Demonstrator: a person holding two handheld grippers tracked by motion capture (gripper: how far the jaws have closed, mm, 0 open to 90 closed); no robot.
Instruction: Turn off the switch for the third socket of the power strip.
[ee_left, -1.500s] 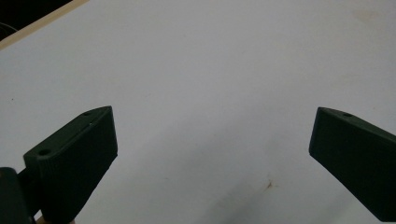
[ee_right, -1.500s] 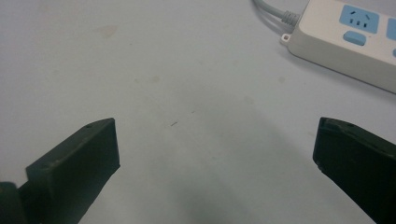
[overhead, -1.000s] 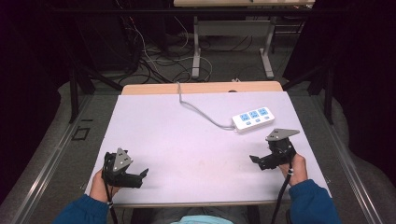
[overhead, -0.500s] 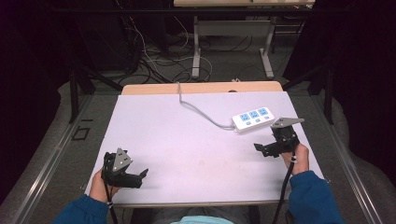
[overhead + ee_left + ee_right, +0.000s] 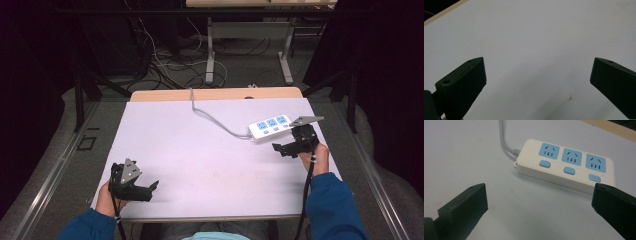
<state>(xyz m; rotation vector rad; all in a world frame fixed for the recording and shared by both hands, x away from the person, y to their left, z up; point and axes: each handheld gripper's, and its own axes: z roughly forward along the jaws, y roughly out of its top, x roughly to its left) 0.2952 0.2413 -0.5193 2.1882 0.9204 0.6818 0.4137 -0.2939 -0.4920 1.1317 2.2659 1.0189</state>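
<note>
High view frames are showing the right gripper point(image 5: 284, 148) being carried forward and toward the power strip point(image 5: 269, 127) compared with one second ago; it is now being held just beside the strip's near edge, at the right side of the table point(image 5: 200, 150), while earlier it was lying nearer to the person. Its jaws are being kept spread wide, with nothing between them. The left gripper point(image 5: 150, 187) is being held at the near left corner of the table, in the same place as before, and its jaws are also being kept spread apart and empty.

The right gripper view is giving details that are not being seen from above: the white power strip point(image 5: 565, 166) is carrying three blue sockets, each with a blue switch in front of it, and the grey cable point(image 5: 505, 140) is leaving from its left end. The right jaw is seen just in front of the strip's end, but whether it is touching cannot be told.

The left gripper view is showing the bare white table surface point(image 5: 536, 37) with a small brown stain point(image 5: 569, 98) between the jaws.
</note>
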